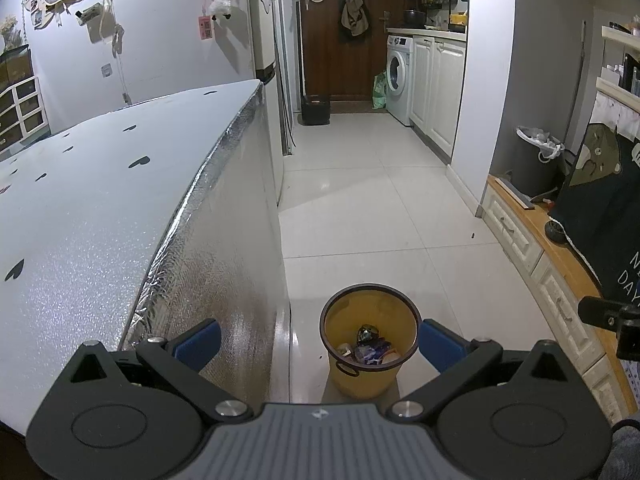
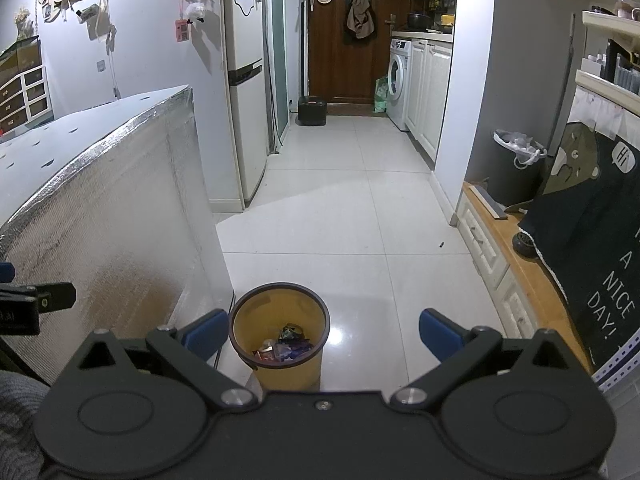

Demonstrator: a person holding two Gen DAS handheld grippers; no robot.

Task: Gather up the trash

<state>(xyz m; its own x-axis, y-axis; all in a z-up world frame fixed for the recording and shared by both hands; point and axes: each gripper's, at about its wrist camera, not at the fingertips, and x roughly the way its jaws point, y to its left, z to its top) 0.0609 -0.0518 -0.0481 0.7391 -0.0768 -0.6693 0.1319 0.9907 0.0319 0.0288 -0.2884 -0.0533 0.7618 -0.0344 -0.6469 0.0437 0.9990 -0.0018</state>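
Note:
A small yellow bin (image 1: 370,344) with a dark rim stands on the tiled floor beside the table; it shows again in the right wrist view (image 2: 280,336). Crumpled wrappers (image 1: 370,346) lie in its bottom, seen from the other side as wrappers (image 2: 286,346). My left gripper (image 1: 318,342) hangs above and in front of the bin, open, with nothing between its blue pads. My right gripper (image 2: 324,336) is open too and holds nothing; the bin sits near its left finger (image 2: 206,334).
A table (image 1: 100,208) with a silver foil cover fills the left. A low wooden cabinet (image 2: 516,268) with a dark printed cloth (image 2: 600,240) runs along the right. A grey lined bin (image 1: 536,160), a fridge (image 2: 246,80) and a washing machine (image 1: 400,72) stand farther back.

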